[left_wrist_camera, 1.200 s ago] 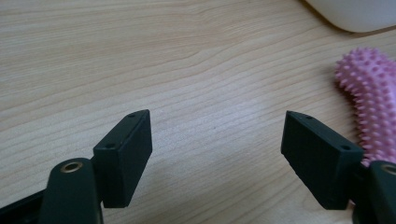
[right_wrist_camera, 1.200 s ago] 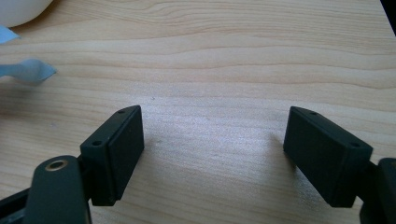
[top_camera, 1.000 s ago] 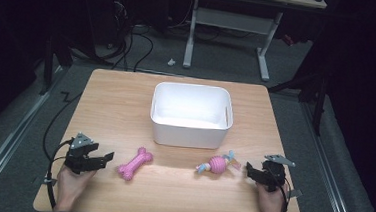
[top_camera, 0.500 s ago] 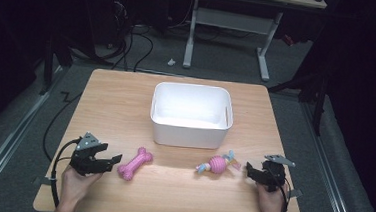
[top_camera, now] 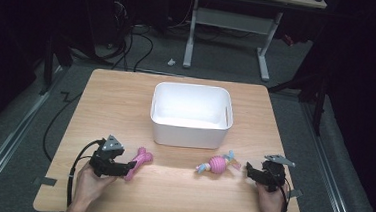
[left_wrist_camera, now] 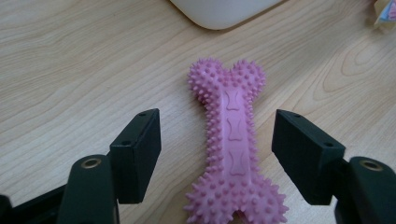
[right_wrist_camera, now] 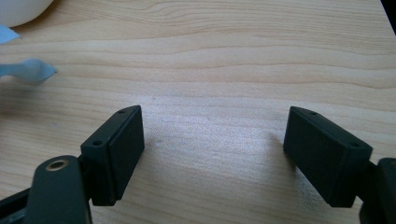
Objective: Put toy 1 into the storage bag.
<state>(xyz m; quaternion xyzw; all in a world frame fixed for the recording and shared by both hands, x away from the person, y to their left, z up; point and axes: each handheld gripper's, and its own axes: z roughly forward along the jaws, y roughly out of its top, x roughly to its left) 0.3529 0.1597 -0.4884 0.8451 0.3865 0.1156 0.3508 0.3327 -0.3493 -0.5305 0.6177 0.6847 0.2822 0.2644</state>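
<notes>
Near the front left of the table [top_camera: 126, 96], the left gripper [top_camera: 121, 169] straddles the pink bone [left_wrist_camera: 233, 154], which lies flat on the wood just short of the white bin [top_camera: 191, 115]. Its jaws have just been closing, yet a gap shows on each side of the bone's waist, so nothing is gripped so far. A good grasp probably means keeping the bone centred between the pads, since it looks a little nearer one of them, and closing on the narrow waist, not the knobby ends; the soft spikes should give, so a firm squeeze seems wise before lifting. Lower the tips close to the wood so the pads catch the full thickness. At the front right, the right gripper [top_camera: 254, 175] rests with jaws wide apart and empty, near the ball toy [top_camera: 217, 164]
</notes>
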